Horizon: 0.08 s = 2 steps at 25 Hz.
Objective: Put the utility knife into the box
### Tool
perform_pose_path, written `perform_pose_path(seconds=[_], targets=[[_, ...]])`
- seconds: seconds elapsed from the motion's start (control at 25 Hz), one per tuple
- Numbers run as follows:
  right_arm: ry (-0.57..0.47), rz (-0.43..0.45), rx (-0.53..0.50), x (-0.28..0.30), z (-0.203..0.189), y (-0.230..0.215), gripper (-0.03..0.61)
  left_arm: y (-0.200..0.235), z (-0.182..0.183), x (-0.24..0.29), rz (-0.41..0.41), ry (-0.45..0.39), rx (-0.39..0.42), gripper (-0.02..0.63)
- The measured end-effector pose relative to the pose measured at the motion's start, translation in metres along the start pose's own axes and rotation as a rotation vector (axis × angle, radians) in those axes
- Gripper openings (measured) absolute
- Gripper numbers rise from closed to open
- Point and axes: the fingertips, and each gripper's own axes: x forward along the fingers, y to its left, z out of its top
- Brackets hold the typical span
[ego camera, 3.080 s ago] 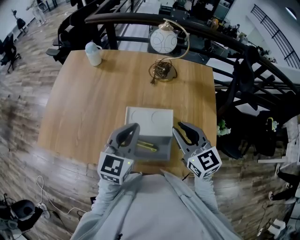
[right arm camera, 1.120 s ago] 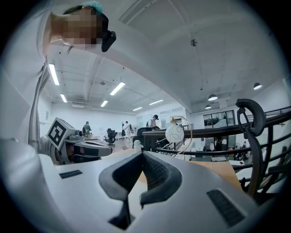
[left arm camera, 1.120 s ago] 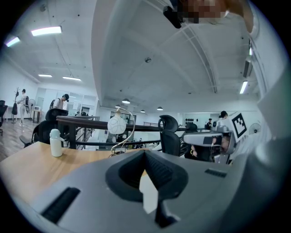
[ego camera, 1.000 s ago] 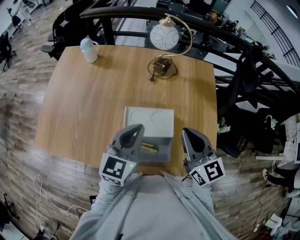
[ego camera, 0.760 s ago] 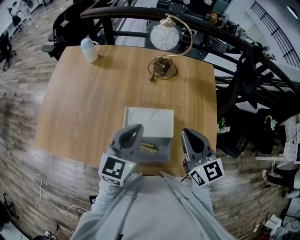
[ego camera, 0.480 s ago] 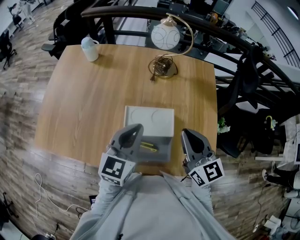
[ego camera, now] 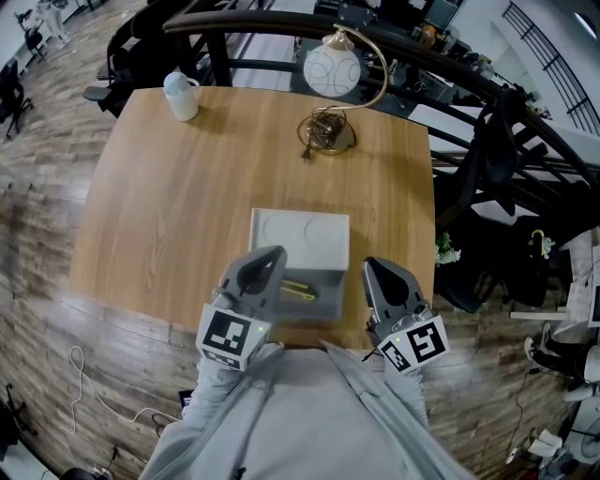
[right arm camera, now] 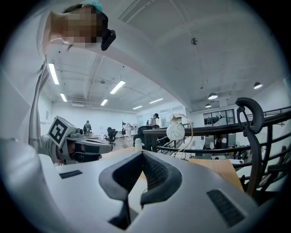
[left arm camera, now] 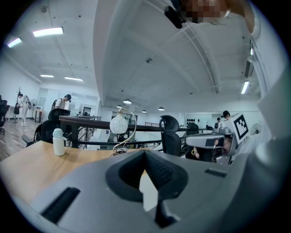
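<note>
A yellow utility knife (ego camera: 298, 290) lies inside the grey box (ego camera: 325, 306) near the table's front edge. The box's white lid (ego camera: 300, 240) stands open behind it. My left gripper (ego camera: 266, 263) hovers at the box's left end, its jaws shut on nothing. My right gripper (ego camera: 379, 275) sits just beyond the box's right end, also shut and empty. In the left gripper view the left gripper's (left arm camera: 145, 153) dark pads meet at the tips. The right gripper (right arm camera: 143, 153) looks the same in its own view. Neither gripper touches the knife.
On the wooden table (ego camera: 178, 206), a globe lamp (ego camera: 330, 71) with a brass base (ego camera: 326, 139) stands at the back. A white bottle (ego camera: 182, 96) is at the back left corner. A dark railing (ego camera: 281, 23) curves behind the table, and a small plant (ego camera: 443, 253) sits off its right edge.
Since three seconds ago my right gripper has drawn a little right, away from the box, and its jaws have come together. Over the last second nothing has visibly moved.
</note>
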Motion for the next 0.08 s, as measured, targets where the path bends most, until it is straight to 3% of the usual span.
perform_pose_path(seconds=[0.08], targets=[[-0.001, -0.003, 0.001, -0.0015, -0.0005, 0.0006, 0.017, -0.0002, -0.0004, -0.0012, 0.002, 0.0, 0.0, 0.018]])
